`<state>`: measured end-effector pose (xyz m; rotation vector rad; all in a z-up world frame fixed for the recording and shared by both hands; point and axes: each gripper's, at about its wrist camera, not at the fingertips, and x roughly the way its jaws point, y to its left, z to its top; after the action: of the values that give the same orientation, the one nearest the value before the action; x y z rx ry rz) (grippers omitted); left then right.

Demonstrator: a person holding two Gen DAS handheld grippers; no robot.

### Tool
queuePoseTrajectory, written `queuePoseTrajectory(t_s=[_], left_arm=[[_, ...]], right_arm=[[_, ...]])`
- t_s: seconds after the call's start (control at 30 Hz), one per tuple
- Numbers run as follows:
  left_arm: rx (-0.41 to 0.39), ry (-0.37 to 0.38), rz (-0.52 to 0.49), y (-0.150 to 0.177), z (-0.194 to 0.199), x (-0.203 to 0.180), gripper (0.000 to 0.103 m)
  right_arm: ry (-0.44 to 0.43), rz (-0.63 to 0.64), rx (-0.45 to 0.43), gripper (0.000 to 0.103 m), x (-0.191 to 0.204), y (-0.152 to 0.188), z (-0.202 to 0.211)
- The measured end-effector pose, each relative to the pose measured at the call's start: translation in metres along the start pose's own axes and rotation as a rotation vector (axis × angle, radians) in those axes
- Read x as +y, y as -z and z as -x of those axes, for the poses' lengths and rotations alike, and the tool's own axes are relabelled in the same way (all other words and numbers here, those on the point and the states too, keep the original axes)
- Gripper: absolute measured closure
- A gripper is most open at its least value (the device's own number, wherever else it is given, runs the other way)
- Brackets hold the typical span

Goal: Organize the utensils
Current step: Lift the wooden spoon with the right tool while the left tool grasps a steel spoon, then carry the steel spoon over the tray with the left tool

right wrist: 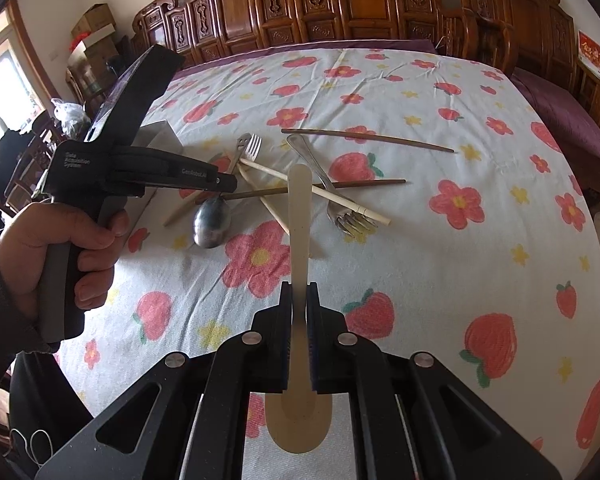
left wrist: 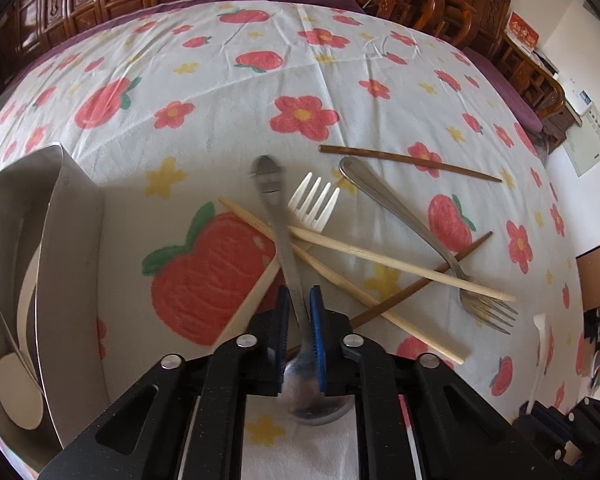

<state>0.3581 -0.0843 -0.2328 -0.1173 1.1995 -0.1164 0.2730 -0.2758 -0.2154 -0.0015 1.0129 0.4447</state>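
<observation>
My left tongs [left wrist: 299, 312] are clenched on the metal spoon [left wrist: 288, 264], pads on the neck of the handle just above the bowl. The bowl sits under the tongs, nearest me. The handle runs straight away from me along the tongs' line, over the pile, and ends at a cut-out face. From the right wrist view the spoon's [right wrist: 212, 222] bowl looks to be at or just above the cloth; I can't tell which.

My right tongs [right wrist: 299, 308] are clenched on the pale spoon [right wrist: 299, 216], the same way round: bowl toward me, handle pointing out at the pile.

The bin [left wrist: 60, 264] stands at the left tongs' left, just beside them, and well apart from the right tongs. It already holds a pale spoon and a thin stick. So the left hand [right wrist: 56, 256] is the nearer one, and the move I judge next is up and sideways to the left.

The catch is the spoon's long axis. The handle crosses the pale chopsticks [left wrist: 380, 258] and lies close to the white fork [left wrist: 314, 202]. A flat drag could pull them along, so I would lift first, then swing.

Left on the bed [left wrist: 300, 60] are the metal fork [left wrist: 420, 232] and dark chopsticks [left wrist: 410, 162]. The job is early.
</observation>
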Motion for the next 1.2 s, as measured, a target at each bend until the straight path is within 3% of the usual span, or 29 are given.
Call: queuePoseTrajectory(t_s=[0.73,1.2], left_arm=[[-0.109,-0.019,-0.119,0.025,0.074,-0.012,0.098],[-0.188,-0.003,-0.112,0.043,0.127,0.031,0.098]], right_arm=[[-0.03,0.026,-0.029,0.095,0.019,-0.005,0.011],[-0.064,0.092,-0.071,0.095,0.057,-0.016,0.028]])
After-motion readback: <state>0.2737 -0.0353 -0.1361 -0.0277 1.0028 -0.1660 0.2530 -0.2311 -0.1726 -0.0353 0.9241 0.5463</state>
